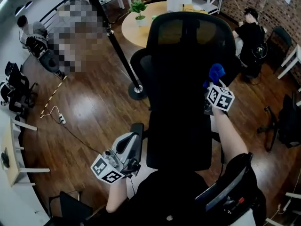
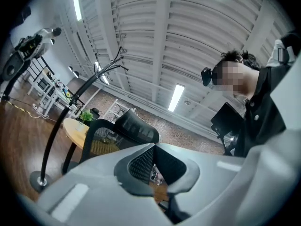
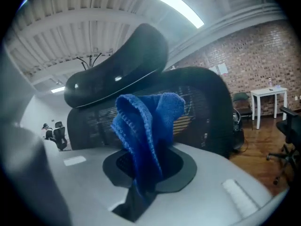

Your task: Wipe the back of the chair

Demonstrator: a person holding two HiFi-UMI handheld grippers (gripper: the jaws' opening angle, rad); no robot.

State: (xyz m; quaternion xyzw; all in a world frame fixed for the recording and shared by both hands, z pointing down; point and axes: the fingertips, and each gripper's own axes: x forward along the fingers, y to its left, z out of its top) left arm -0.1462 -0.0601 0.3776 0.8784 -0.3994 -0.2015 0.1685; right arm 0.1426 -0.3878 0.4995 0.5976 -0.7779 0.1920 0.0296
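Note:
A black office chair [image 1: 181, 93] with a mesh back and headrest stands right in front of me, its back toward me. My right gripper [image 1: 212, 83] is up at the right edge of the chair back, shut on a bunched blue cloth [image 1: 216, 72]. In the right gripper view the cloth [image 3: 146, 121] sticks up from the right gripper [image 3: 146, 175], close before the headrest [image 3: 117, 76] and mesh back [image 3: 207, 102]. My left gripper [image 1: 133, 138] hangs low beside the chair's left armrest [image 1: 137, 127]. Its jaws stand together with nothing between them, and this left gripper [image 2: 153, 167] points up toward the chair [image 2: 134, 126].
A coat stand's pole and round base [image 1: 137, 91] stand left of the chair. Behind are a round wooden table [image 1: 134, 29] with a potted plant [image 1: 138, 7] and a seated person [image 1: 249, 32]. A cable and power strip [image 1: 61, 120] lie on the wooden floor. More chairs [image 1: 14, 86] stand at left.

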